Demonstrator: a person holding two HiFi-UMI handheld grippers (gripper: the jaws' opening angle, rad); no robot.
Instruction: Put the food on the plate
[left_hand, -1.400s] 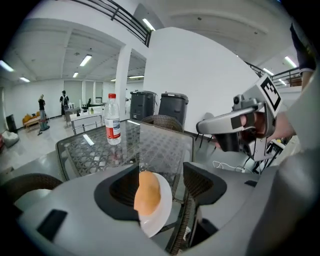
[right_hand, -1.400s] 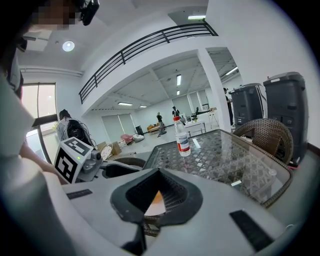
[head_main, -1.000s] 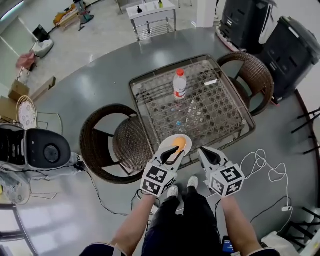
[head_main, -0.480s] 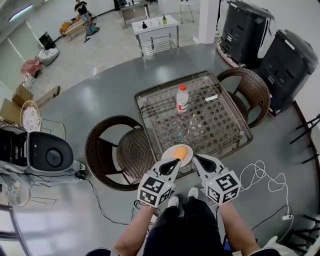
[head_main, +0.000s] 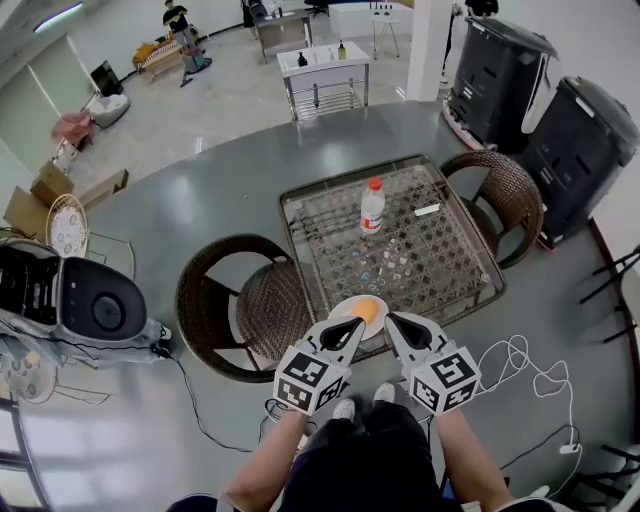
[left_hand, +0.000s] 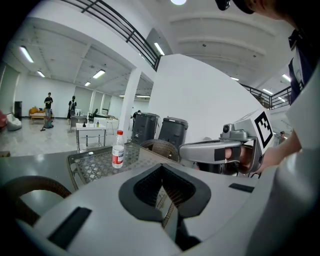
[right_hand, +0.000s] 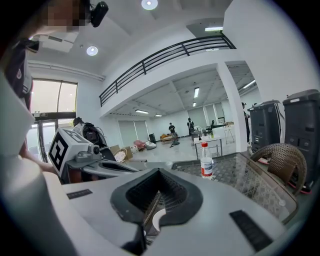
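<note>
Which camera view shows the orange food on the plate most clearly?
The head view: the orange food lies in full sight on the plate. The left gripper view shows neither; the right gripper view shows only what looks like a sliver of plate.

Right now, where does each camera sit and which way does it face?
Head view: on the head, steeply down at the table, plate, bottle; shows forearms, legs, left gripper, right gripper.
Left gripper view: on that gripper, along its shut jaws over the table; shows the right gripper.
Right gripper view: likewise, along its shut jaws; shows the left gripper.
Shared: the bottle.
</note>
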